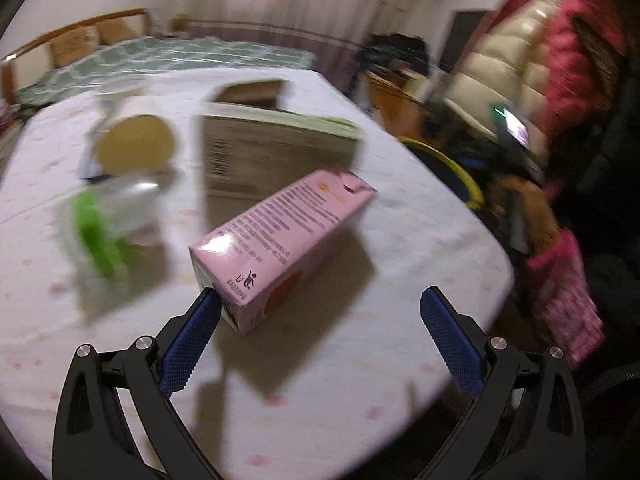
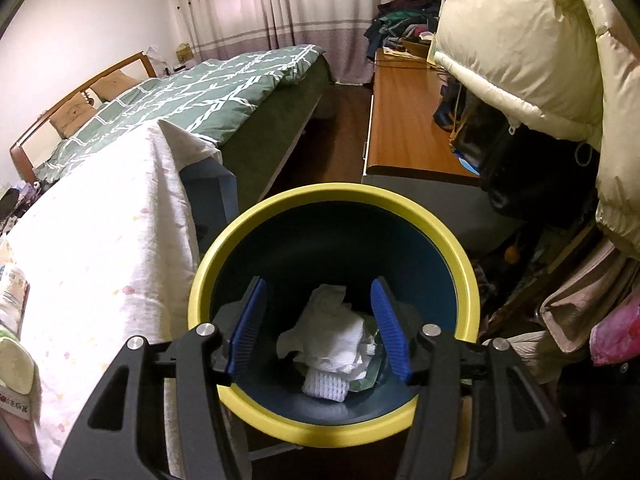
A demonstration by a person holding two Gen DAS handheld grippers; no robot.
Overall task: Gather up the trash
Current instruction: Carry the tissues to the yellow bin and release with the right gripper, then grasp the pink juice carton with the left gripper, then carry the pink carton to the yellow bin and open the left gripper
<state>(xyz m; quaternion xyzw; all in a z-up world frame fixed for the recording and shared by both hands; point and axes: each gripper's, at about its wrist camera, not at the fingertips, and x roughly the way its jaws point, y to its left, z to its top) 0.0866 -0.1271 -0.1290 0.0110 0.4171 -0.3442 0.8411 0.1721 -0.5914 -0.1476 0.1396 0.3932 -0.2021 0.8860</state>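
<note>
Left gripper [image 1: 320, 300] is hanging over the counter [image 1: 400, 240], which is covered in a pale, faintly spotted cloth; its jaws are standing wide apart and gripping nothing. A pink carton [image 1: 280, 240] is lying on its side just ahead, its near corner sitting beside the left blue pad [image 1: 192, 340], contact unclear through the blur. Behind it an open grey-and-green box [image 1: 272, 144] is standing upright. To the left, a green-and-white wrapper [image 1: 108, 228] and a round tan lid [image 1: 136, 144] are showing, both badly smeared. Right gripper [image 2: 318, 300] is pointing down into a bin [image 2: 440, 232], dark blue inside with a yellow rim, standing on the floor just beside the counter's edge. Its jaws are sitting about halfway open, holding nothing. Crumpled white tissue [image 2: 332, 332] is lying at the bottom of the bin, seen between the pads but well below them, with a scrap of clear wrapper beside it. A bed [image 2: 200, 92] with a green quilt is lying beyond.
</note>
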